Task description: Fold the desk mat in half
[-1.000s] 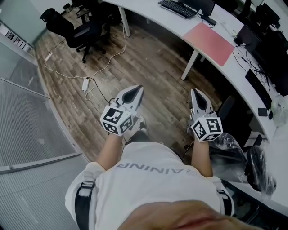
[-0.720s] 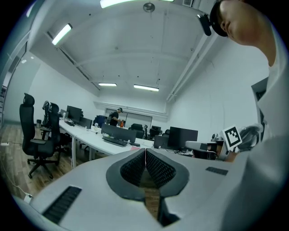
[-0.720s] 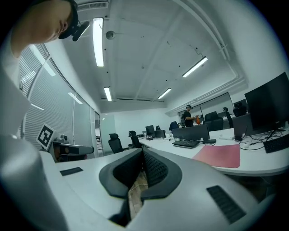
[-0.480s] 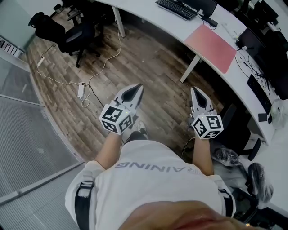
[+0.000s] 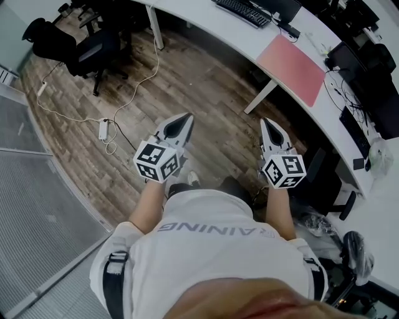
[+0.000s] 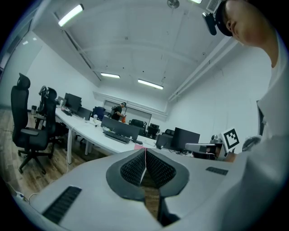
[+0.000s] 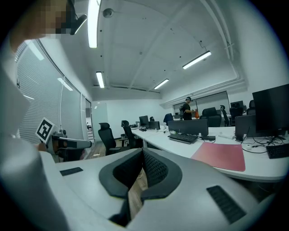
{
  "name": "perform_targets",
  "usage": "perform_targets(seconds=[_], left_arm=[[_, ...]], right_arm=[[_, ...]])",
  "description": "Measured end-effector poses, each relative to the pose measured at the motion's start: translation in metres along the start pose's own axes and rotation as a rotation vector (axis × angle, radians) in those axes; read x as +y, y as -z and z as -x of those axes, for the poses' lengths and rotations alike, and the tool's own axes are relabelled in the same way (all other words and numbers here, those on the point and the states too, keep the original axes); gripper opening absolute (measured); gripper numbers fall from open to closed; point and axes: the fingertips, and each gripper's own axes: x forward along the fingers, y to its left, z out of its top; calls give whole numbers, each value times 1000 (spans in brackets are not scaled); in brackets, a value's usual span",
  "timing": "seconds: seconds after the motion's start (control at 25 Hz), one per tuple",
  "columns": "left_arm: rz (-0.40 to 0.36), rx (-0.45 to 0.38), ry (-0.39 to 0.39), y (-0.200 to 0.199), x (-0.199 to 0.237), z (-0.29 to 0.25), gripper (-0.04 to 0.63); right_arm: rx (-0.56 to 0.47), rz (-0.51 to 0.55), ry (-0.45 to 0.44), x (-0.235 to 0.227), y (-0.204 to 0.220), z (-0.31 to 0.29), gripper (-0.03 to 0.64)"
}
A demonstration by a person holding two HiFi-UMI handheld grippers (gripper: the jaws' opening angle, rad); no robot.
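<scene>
The pink desk mat [image 5: 292,68] lies flat on the long white desk [image 5: 218,34], beyond both grippers; in the right gripper view the mat [image 7: 221,156] shows at the right, behind a keyboard. My left gripper [image 5: 185,118] and right gripper [image 5: 267,122] are held side by side in front of my body, above the wooden floor and well short of the desk. Both point roughly level toward the desk. The left gripper's [image 6: 145,151] pads meet with nothing between them. The right gripper's [image 7: 142,151] jaws are also shut and empty.
A keyboard [image 5: 246,11] and monitors stand on the desk behind the mat. A white desk leg [image 5: 260,96] stands ahead. A black office chair [image 5: 81,40] and a power strip with a cable [image 5: 103,129] are on the floor at the left. Another chair [image 5: 324,180] stands at the right.
I have walked toward the desk: the floor, the chair and the power strip have slid left in the head view. Both grippers kept their pose and stayed shut.
</scene>
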Motion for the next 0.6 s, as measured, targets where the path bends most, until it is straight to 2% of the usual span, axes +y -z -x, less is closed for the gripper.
perform_targets(seconds=[0.2,0.44,0.6], left_arm=[[35,-5,-9,-1,28,-6,32],[29,-24,-27,-15,46,-25,32],[28,-43,-76,-33,68,-36,32]], right_arm=[[20,74,1,8,-6,-31,24],[33,82,-24,-5,-11,-67,23],[9,185,-25,-14,-34,-91,23]])
